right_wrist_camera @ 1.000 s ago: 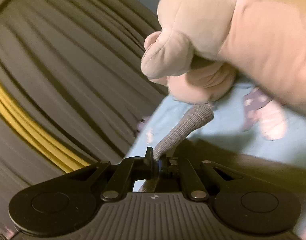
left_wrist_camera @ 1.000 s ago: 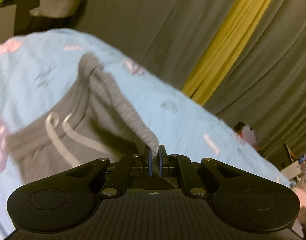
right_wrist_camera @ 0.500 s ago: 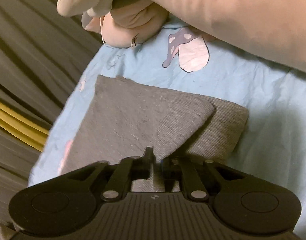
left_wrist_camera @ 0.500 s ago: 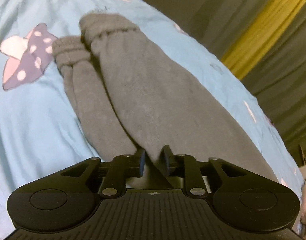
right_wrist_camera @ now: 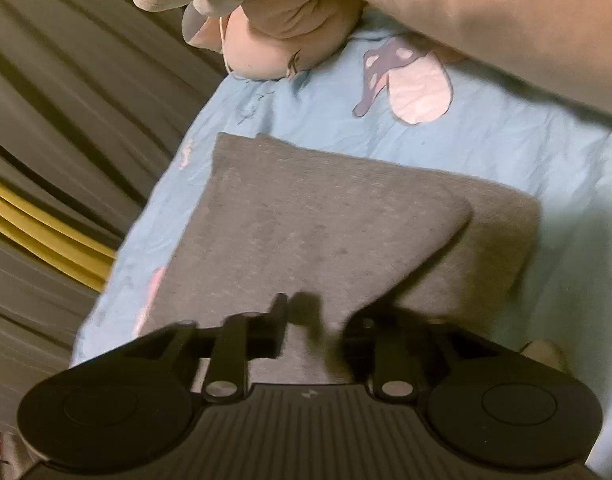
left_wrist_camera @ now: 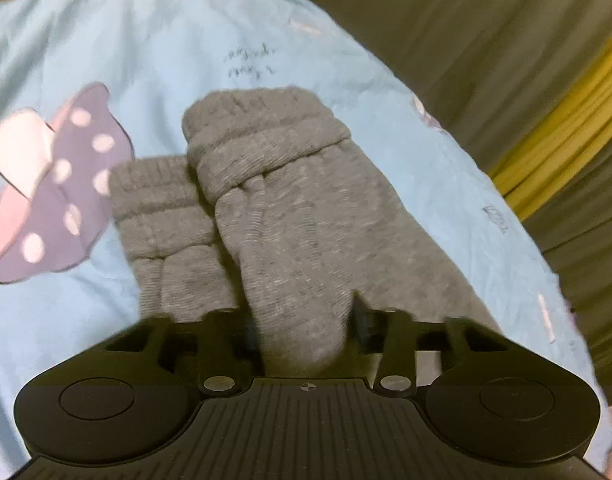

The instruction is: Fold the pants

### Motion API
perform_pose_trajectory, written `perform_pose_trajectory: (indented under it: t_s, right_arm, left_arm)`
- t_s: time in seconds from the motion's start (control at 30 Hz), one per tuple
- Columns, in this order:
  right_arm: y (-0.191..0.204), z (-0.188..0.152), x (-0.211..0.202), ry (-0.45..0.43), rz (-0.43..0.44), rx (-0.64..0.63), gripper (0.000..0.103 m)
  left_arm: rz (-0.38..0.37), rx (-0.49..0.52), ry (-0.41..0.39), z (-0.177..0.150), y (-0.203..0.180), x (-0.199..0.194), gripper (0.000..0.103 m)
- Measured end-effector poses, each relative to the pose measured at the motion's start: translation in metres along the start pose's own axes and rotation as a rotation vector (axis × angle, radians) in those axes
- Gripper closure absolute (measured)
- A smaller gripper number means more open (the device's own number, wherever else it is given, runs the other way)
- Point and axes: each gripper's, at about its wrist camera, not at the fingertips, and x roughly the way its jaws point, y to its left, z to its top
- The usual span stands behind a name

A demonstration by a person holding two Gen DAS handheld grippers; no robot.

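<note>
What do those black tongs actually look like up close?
Both the left tongs and right tongs are matte black plastic. Each has a ribbed central body with a small crosshair-like mark, two rounded lobes with circular discs, silver pivot screws on the linkage arms, and short, flat fingers. No cables or sleeves are visible.

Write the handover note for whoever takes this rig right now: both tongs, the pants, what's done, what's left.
Left tongs: open, straddling a bunched fold of the grey pants; not pinching.
Right tongs: open, over the pants' other end, fabric between the fingers.
Pants: flat on the light blue bedsheet, both ribbed cuffs at the far end in the left view, one leg overlapping the other. In the right view, one corner is doubled over, short of the far edge.
Done: the pants are laid down.
Left: probably square the layers, then fold again.
Pink plush toy sits just beyond the pants.
</note>
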Motion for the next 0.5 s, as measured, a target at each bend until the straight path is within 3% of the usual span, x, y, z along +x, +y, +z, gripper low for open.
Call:
perform_pose_trajectory:
  t_s: [0.03, 0.07, 0.1, 0.13, 0.23, 0.3, 0.43, 0.5]
  right_arm:
    - [0.003, 0.0, 0.0, 0.002, -0.005, -0.015, 0.075]
    - [0.007, 0.0, 0.001, 0.003, -0.017, -0.04, 0.075]
    - [0.012, -0.001, 0.001, 0.0, -0.03, -0.067, 0.082]
    - [0.018, 0.0, 0.0, -0.005, -0.039, -0.093, 0.098]
    - [0.036, 0.006, -0.006, -0.035, -0.053, -0.153, 0.098]
    - [0.049, 0.015, -0.017, -0.073, -0.03, -0.172, 0.098]
    - [0.071, 0.034, -0.061, -0.177, 0.109, -0.186, 0.098]
    - [0.072, 0.037, -0.081, -0.235, 0.161, -0.207, 0.098]
  left_arm:
    - [-0.007, 0.001, 0.006, 0.003, 0.0, 0.001, 0.085]
    - [-0.011, 0.011, 0.002, 0.007, 0.001, -0.002, 0.087]
    - [-0.011, 0.034, -0.011, 0.01, -0.003, -0.007, 0.089]
    - [-0.007, 0.061, -0.031, 0.012, -0.009, -0.013, 0.09]
    - [-0.041, 0.101, -0.085, 0.023, -0.025, -0.036, 0.091]
    - [-0.107, 0.076, -0.118, 0.032, -0.032, -0.055, 0.091]
    - [-0.216, 0.04, -0.19, 0.04, -0.032, -0.087, 0.091]
    - [-0.218, 0.046, -0.204, 0.037, -0.022, -0.09, 0.091]
